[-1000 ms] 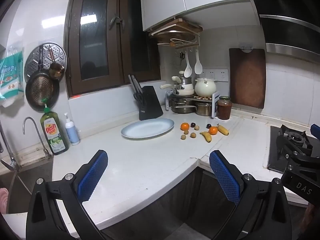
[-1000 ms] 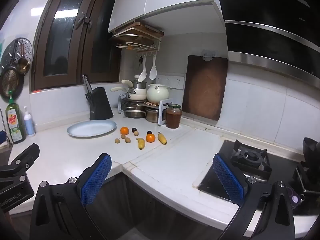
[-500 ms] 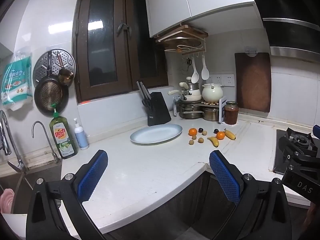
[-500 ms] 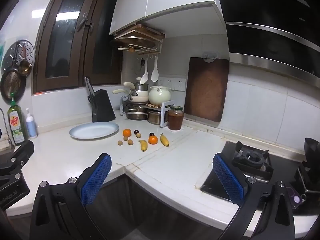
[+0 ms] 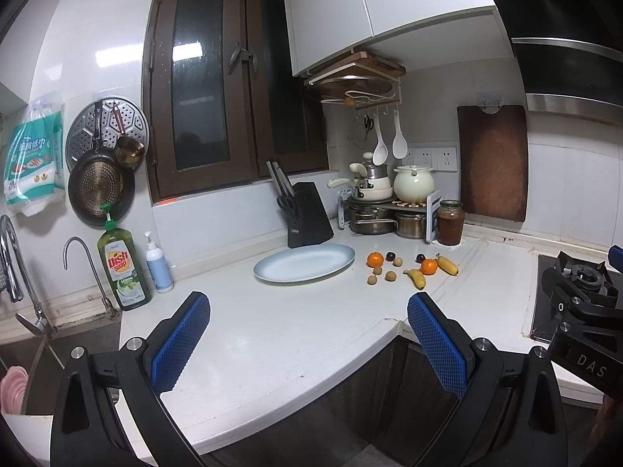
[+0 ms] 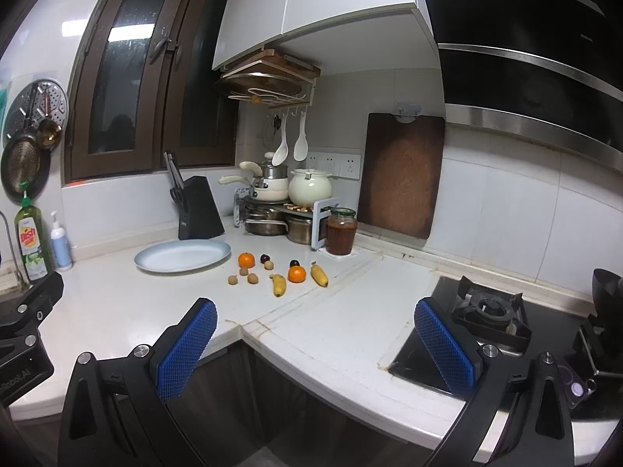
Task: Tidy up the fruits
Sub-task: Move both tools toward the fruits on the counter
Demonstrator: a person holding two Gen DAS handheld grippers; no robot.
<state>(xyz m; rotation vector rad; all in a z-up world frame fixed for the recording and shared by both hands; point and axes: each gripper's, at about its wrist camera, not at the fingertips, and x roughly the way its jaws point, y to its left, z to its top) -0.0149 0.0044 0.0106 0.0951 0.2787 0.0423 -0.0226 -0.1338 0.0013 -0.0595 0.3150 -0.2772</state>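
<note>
A pale blue oval plate lies bare on the white counter in front of the knife block. To its right are loose fruits: two oranges, two small bananas, two dark plums and several small brown round fruits. My left gripper hangs open at the counter's near edge, well short of the plate, nothing between its blue pads. My right gripper is open too, over the counter corner, far from the fruit.
A black knife block, a pot rack and a jar of red sauce stand behind the fruit. A gas hob lies at the right, a sink tap and dish soap at the left.
Both views have shifted slightly: the counter and fruit sit a little lower and farther than a second ago. Both grippers stayed open; no fruit has moved.
</note>
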